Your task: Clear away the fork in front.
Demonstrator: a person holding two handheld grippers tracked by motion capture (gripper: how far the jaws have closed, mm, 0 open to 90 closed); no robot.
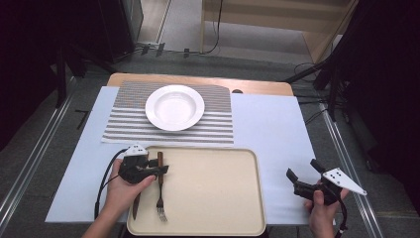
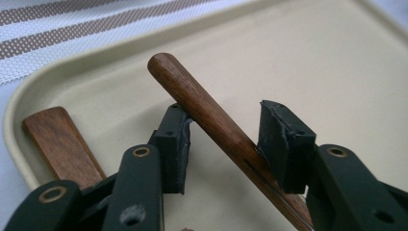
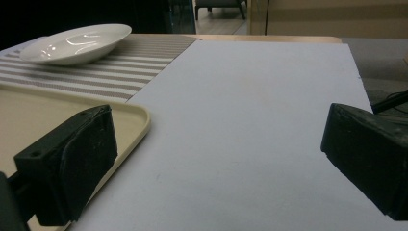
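A fork (image 1: 160, 191) with a brown wooden handle (image 2: 202, 106) lies on the beige tray (image 1: 213, 188) near its left side, tines toward me. My left gripper (image 1: 161, 169) is low over the tray. Its jaws stand apart on either side of the fork's handle, which crosses the gap at a slant, and the pads do not press on it. A wooden-handled knife (image 1: 135, 206) lies along the tray's left rim, its flat handle (image 2: 57, 139) just left of the jaws. My right gripper (image 1: 302, 168) hovers open right of the tray, with nothing between its jaws (image 3: 226, 144).
A white plate (image 1: 174, 107) sits on a striped placemat (image 1: 124, 124) beyond the tray; the plate (image 3: 77, 43) also appears far left in the right gripper view. A pale sheet (image 1: 267, 129) covers the table. The tray's corner (image 3: 130, 120) is near my right gripper.
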